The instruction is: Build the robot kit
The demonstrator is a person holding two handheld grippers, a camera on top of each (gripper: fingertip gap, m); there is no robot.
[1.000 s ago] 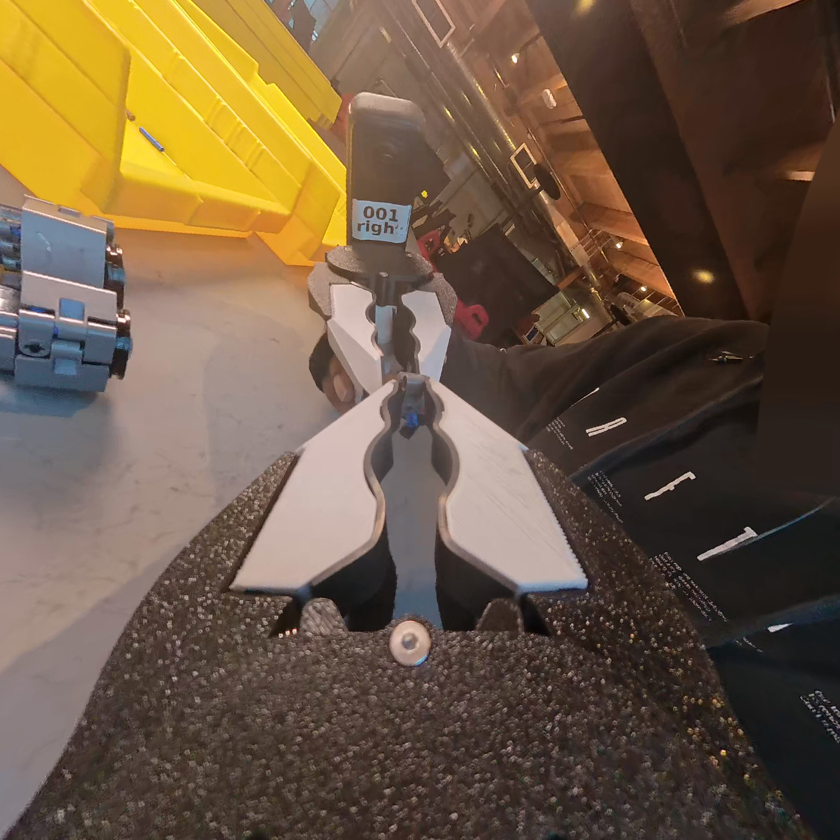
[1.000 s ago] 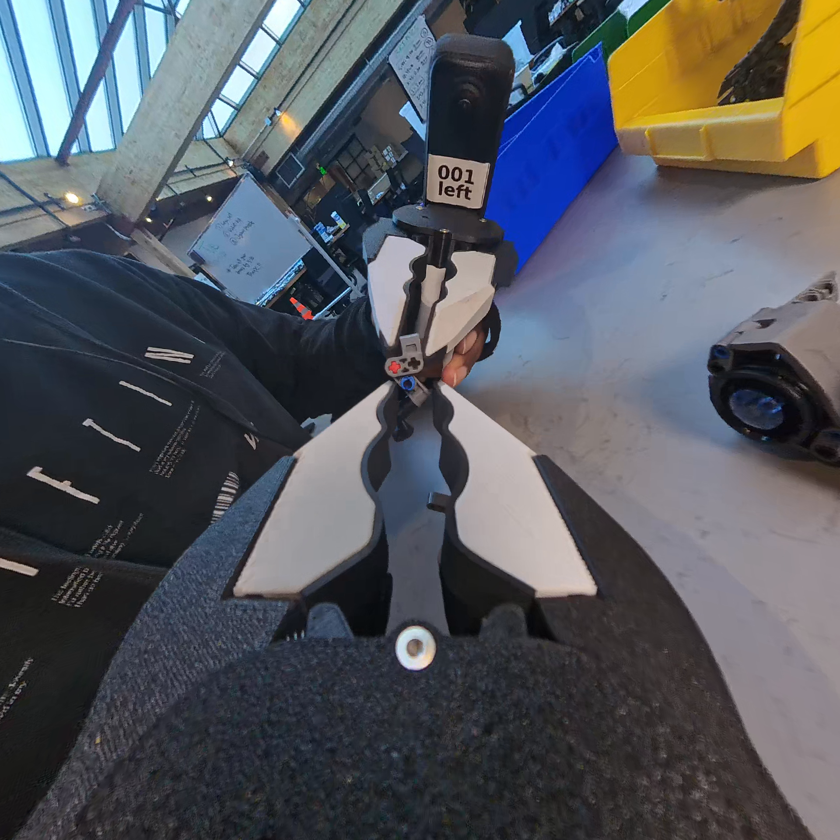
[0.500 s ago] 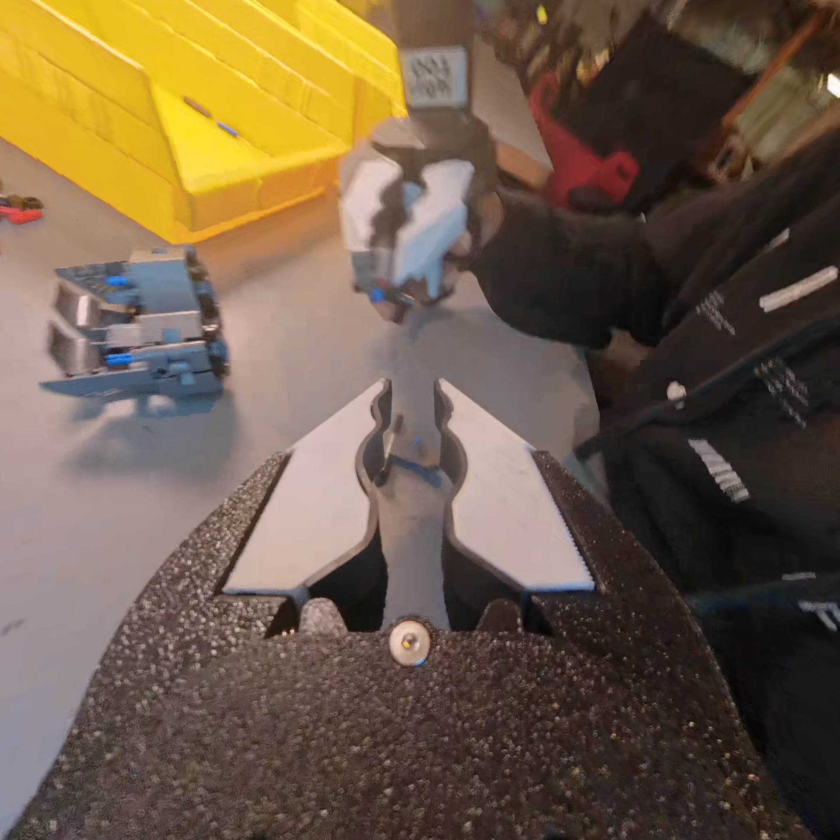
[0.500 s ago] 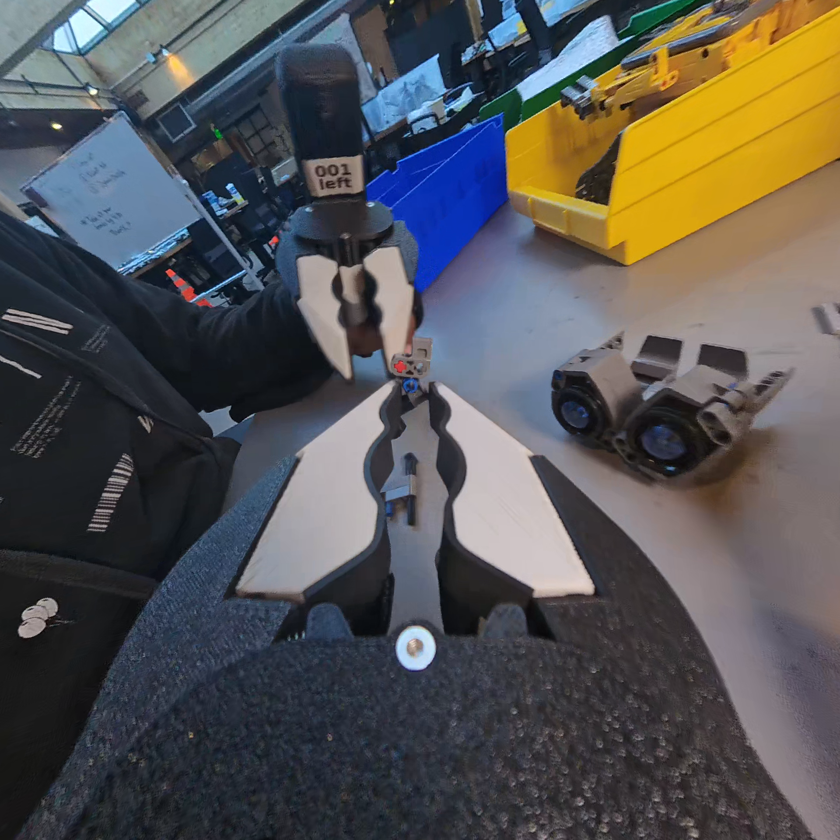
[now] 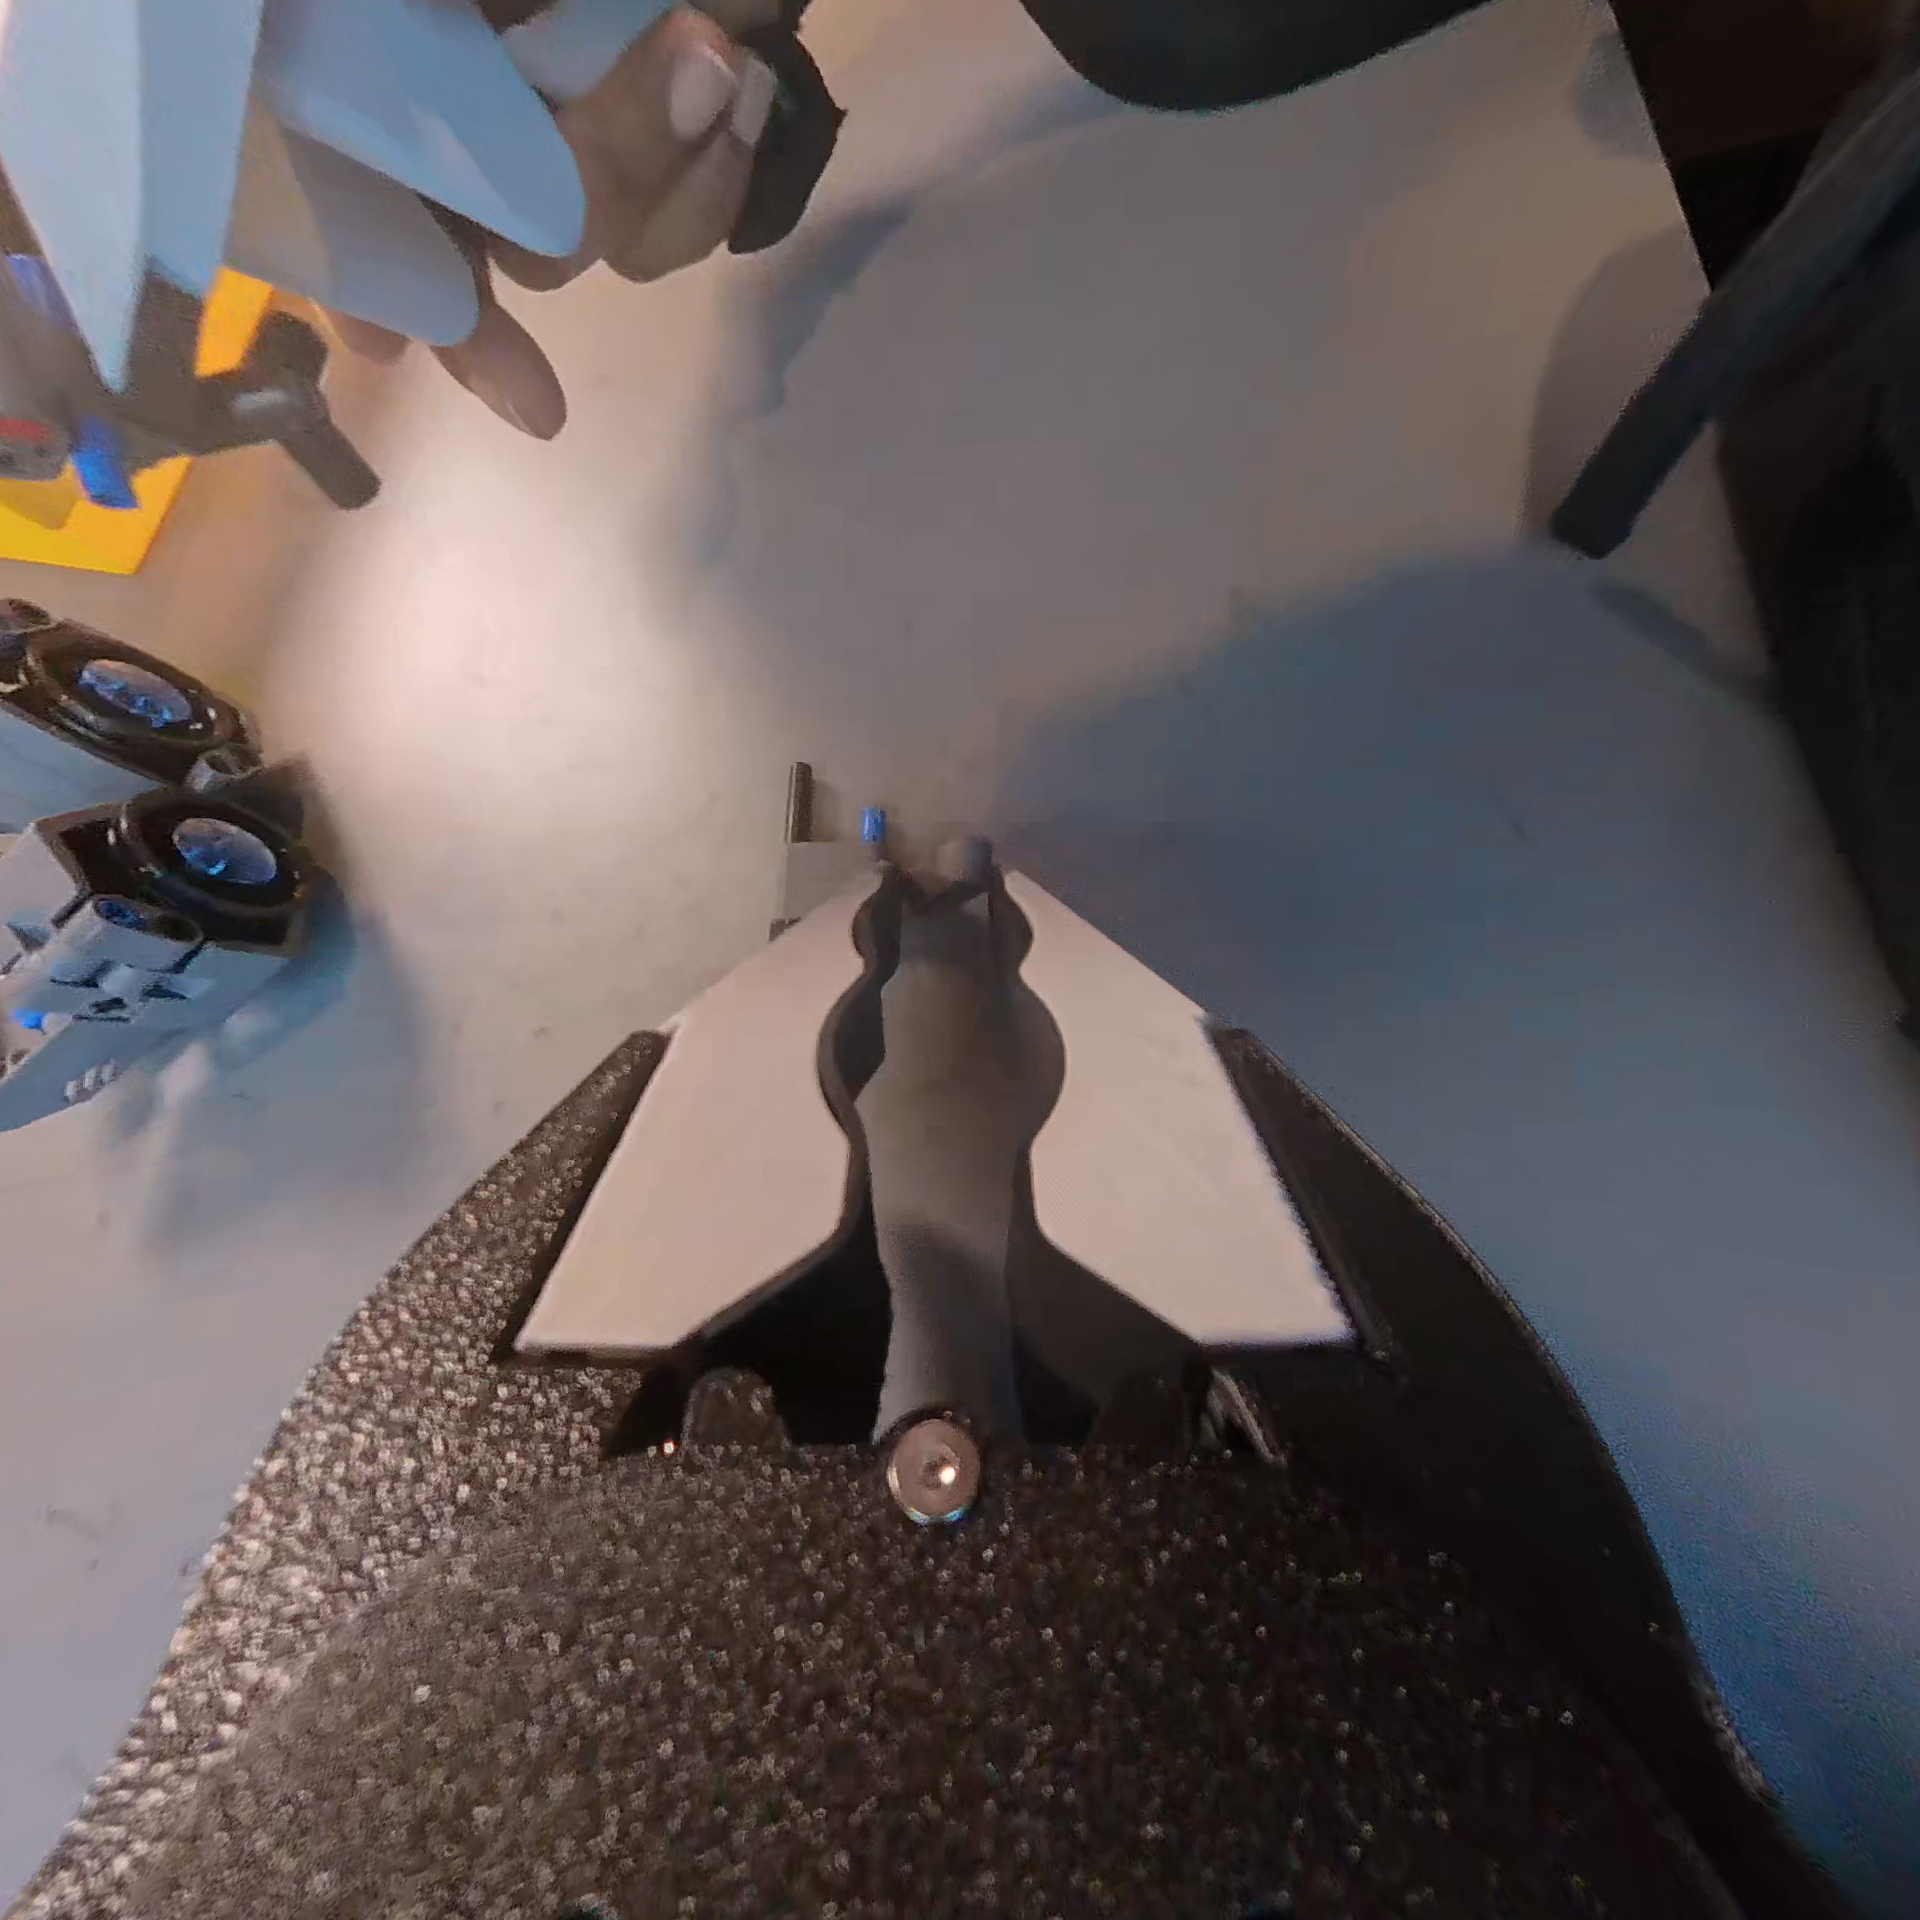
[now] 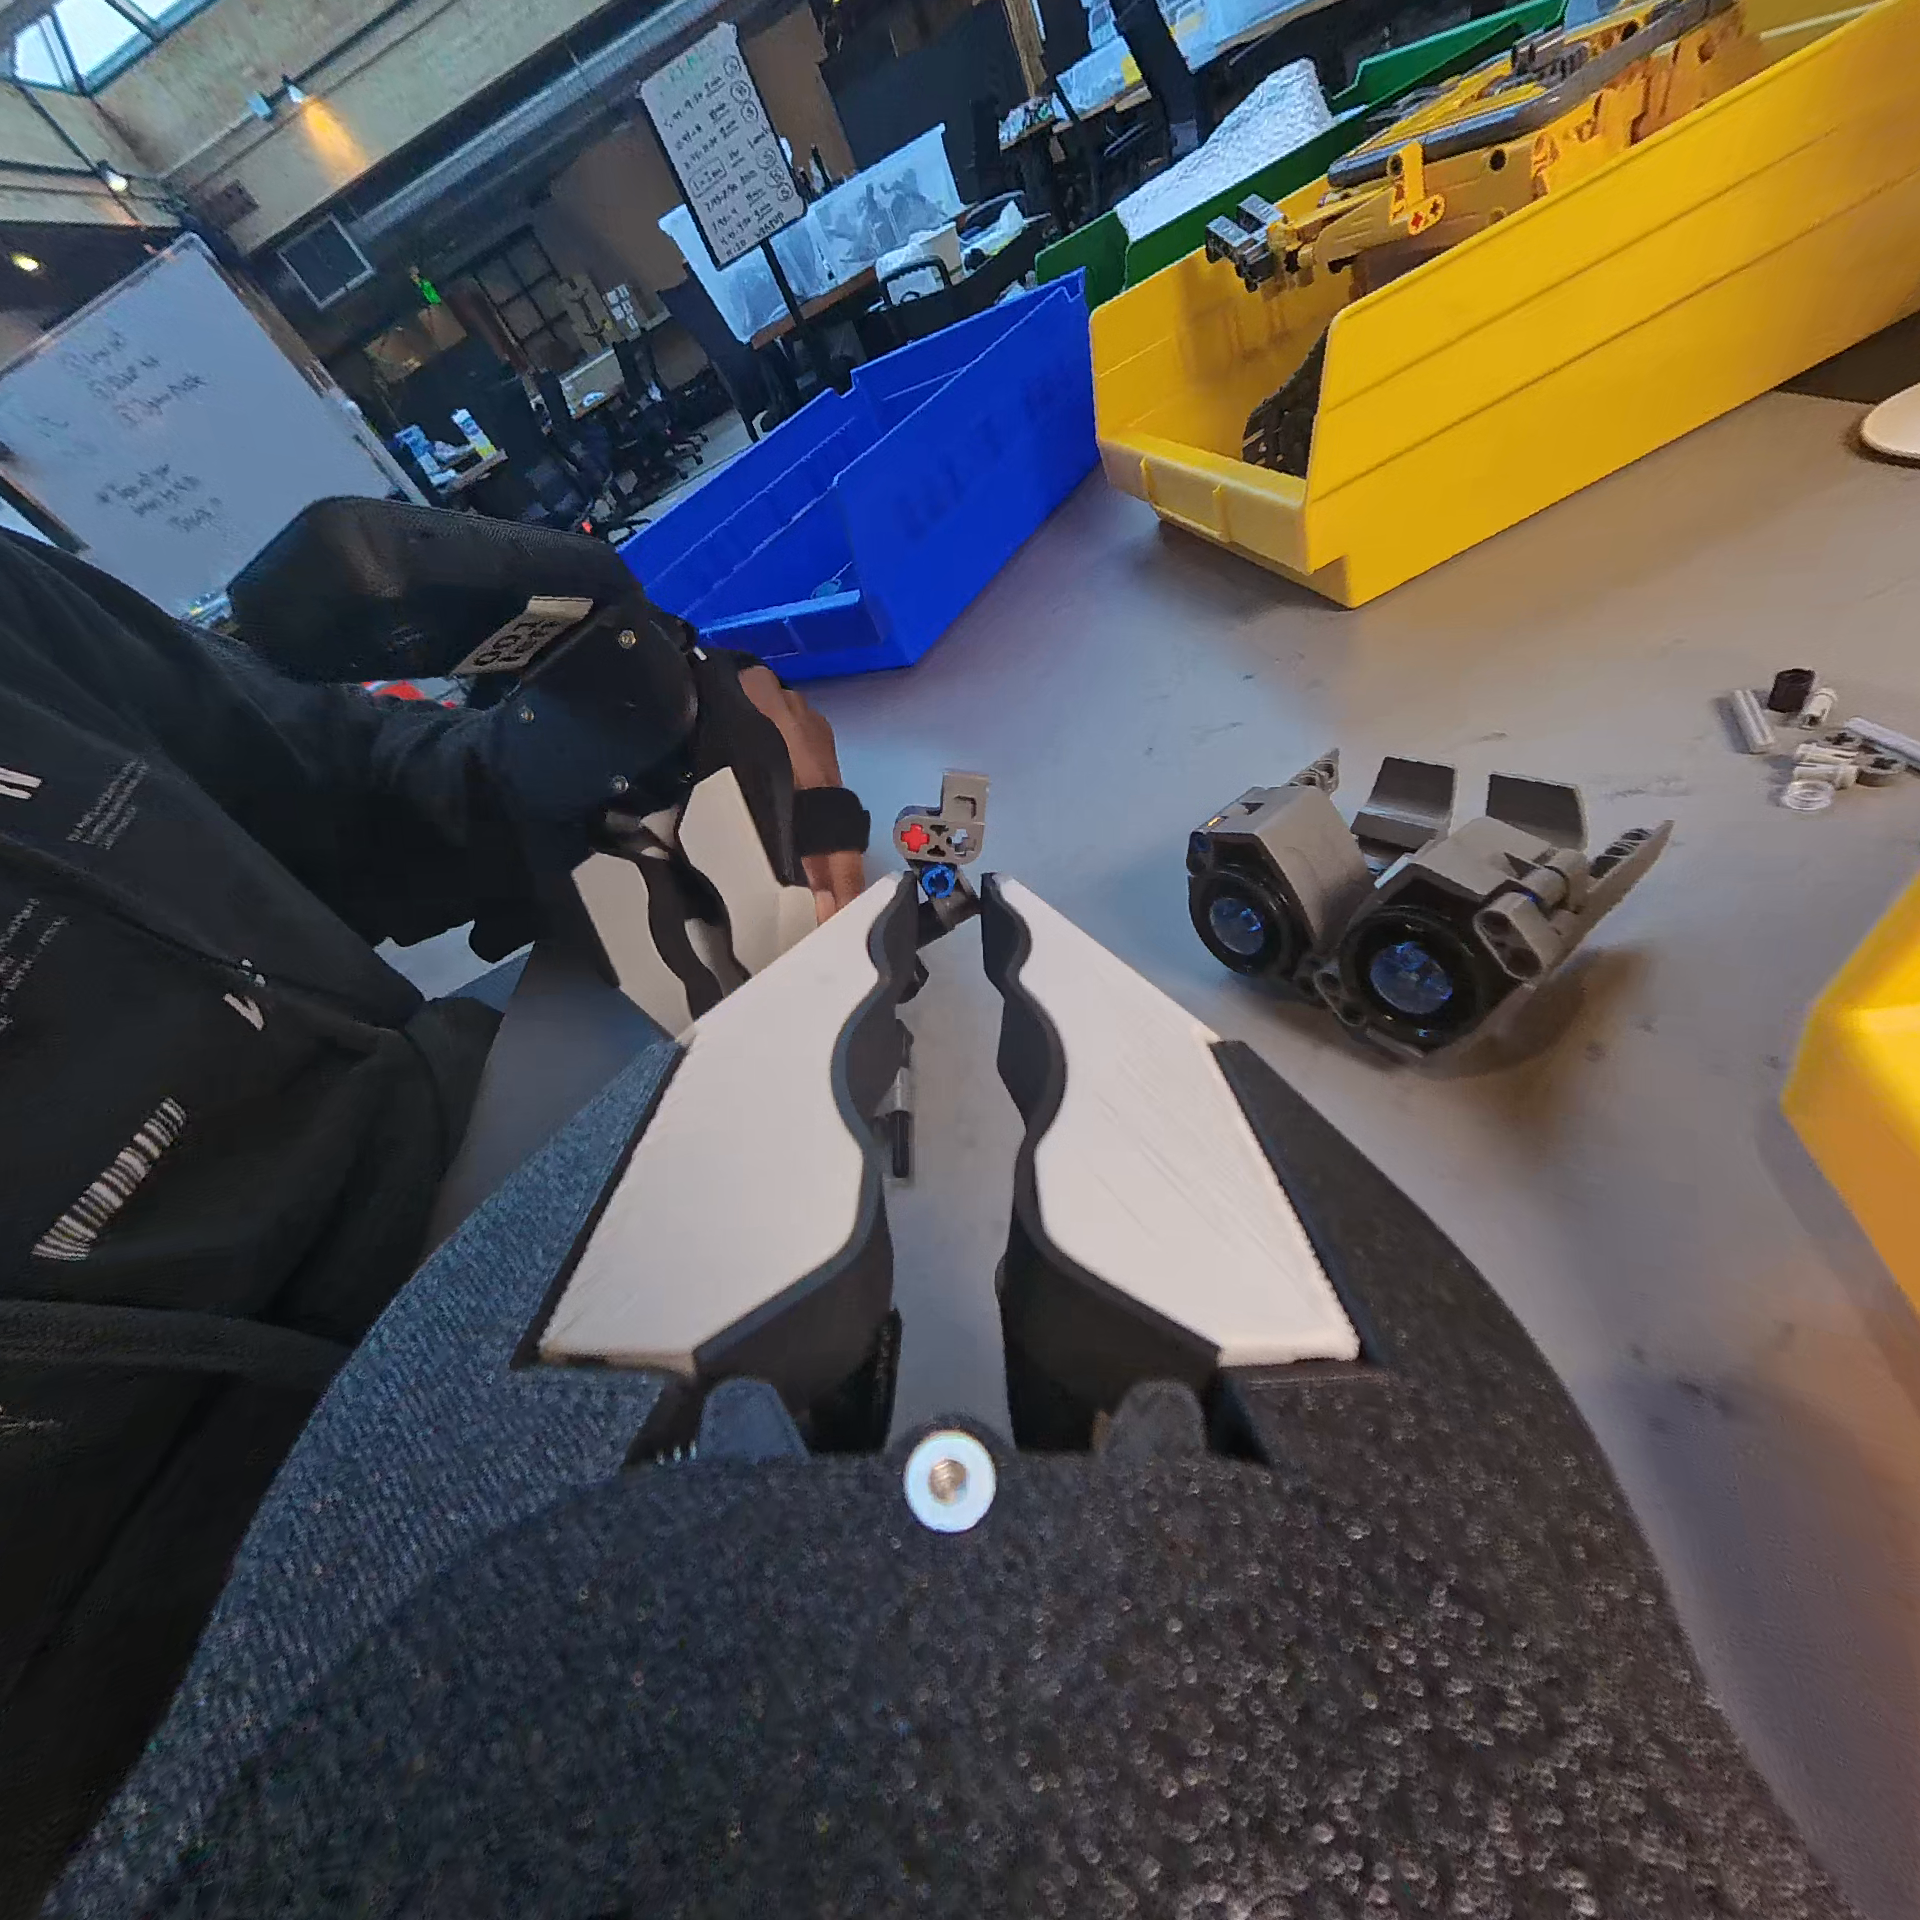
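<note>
My left gripper (image 5: 940, 888) points down at the grey table (image 5: 1247, 520). Its jaws stand a little apart, and its tips are over a small piece (image 5: 821, 868) lying there: a grey beam with a black axle and a blue pin. That piece also shows in the right wrist view (image 6: 899, 1107), between my right gripper's fingers. My right gripper (image 6: 948, 883) is shut on a small grey connector (image 6: 940, 831) with a red cross hole and a blue pin, held above the table. Its fingers (image 5: 416, 156) appear blurred at the top left of the left wrist view.
A grey assembly (image 6: 1382, 914) with two black rings lies to the right; it also shows in the left wrist view (image 5: 177, 862). Behind it stand a yellow bin (image 6: 1507, 395) and a blue bin (image 6: 914, 540). Loose small parts (image 6: 1829, 738) lie far right. Another yellow bin's edge (image 6: 1860, 1060) is close on the right. About 12 cm separates my left fingertips from my right.
The grippers were tip to tip on joined pieces. They pulled apart, my left gripper let its piece drop, then swung down onto it. My right gripper lowered with the grey connector.
</note>
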